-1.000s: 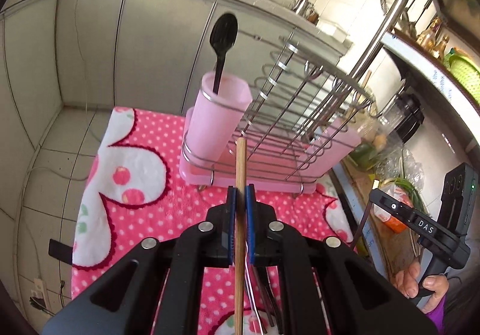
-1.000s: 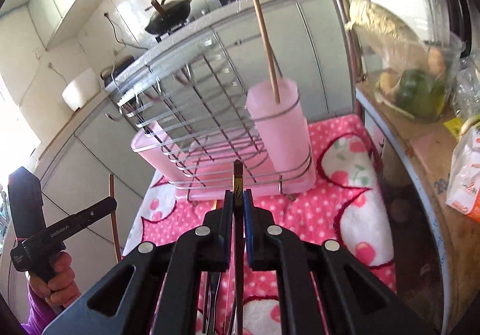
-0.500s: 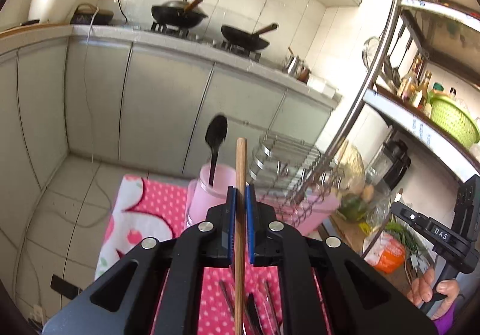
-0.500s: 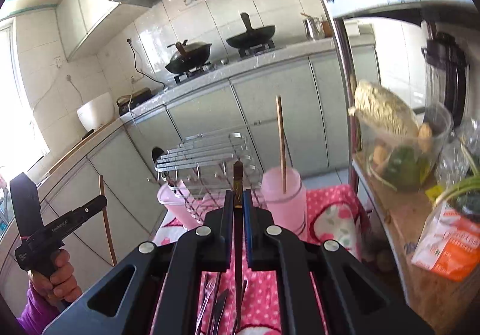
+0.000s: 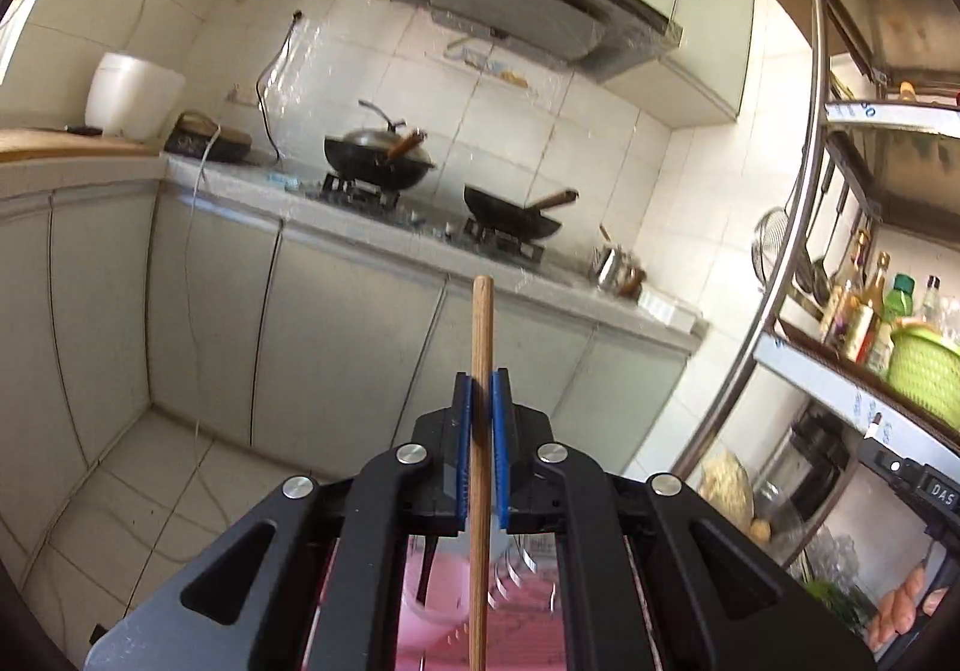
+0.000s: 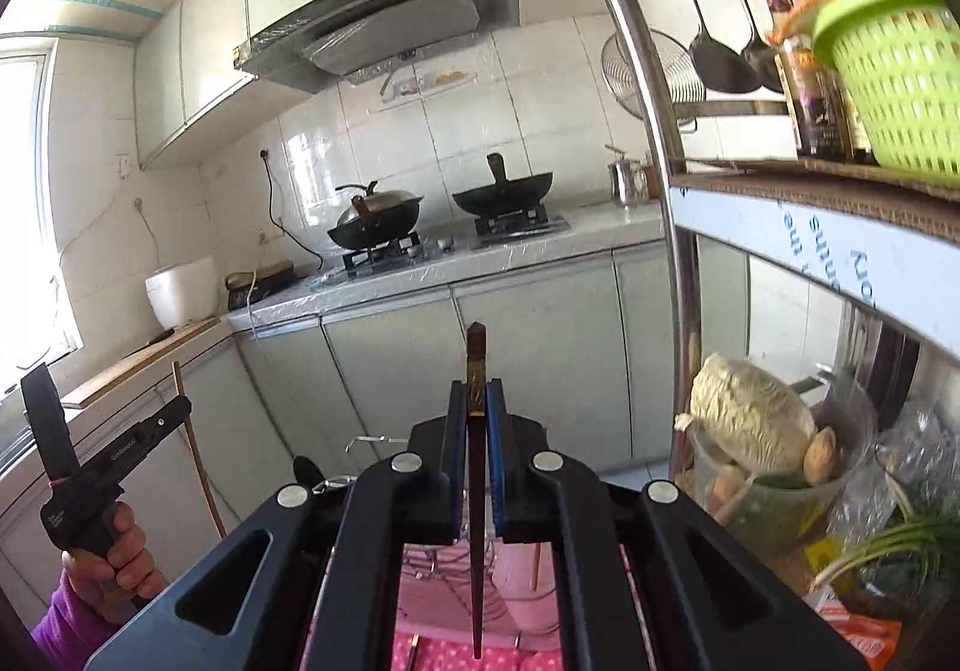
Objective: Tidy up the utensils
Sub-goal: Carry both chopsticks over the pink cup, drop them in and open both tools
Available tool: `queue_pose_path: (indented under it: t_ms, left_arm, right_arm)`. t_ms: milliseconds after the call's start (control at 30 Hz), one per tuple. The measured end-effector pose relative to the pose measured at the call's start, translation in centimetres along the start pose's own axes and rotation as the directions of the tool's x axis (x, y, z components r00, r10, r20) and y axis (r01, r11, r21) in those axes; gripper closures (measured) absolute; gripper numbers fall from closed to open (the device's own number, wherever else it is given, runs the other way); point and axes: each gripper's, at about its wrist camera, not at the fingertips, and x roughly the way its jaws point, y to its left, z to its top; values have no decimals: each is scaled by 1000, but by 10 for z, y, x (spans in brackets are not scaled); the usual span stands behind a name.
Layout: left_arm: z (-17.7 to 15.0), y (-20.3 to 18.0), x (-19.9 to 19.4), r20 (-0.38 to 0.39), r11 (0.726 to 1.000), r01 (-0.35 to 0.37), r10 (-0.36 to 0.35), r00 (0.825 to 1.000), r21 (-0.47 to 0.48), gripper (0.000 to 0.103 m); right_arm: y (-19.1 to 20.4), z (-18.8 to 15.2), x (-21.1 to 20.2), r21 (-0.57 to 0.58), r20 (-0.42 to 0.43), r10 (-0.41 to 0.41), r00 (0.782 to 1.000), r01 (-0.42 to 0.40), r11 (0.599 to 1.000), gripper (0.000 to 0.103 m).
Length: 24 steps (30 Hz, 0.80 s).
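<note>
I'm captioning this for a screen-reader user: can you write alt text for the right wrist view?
The right gripper is shut on a dark chopstick held upright, facing a kitchen counter with two black woks on a stove. At lower left a hand holds the other gripper; a metal shelf stands right.

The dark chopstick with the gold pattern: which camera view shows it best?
The right wrist view shows it best: the dark chopstick stands upright, clamped in the right gripper, patterned tip visible. The left wrist view does not show it, only part of that gripper at its right edge.
</note>
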Motion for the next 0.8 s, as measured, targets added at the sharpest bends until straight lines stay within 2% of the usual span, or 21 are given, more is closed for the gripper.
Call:
queue_pose_path:
  t_ms: [133,333,600,800]
  left_arm:
    - [7,-5,10,103,999,-35,32,994,25,97]
    - [5,-8,35,170,995,-78,66,983,62,97]
    - [-18,3,74,160,990,-107,91,983,95,97]
    - [-50,15,87,75,990,-98,90,993,103,97]
  right_arm:
    - [0,17,10,-23,49,-34,998,35,999,97]
    - [-4,23,37,-45,61,-74,995,77,996,97]
    - [-20,1,82,-32,-9,-103,995,103,994,97]
    - [-32,-29,108,-5,-115,-104,988,104,995,97]
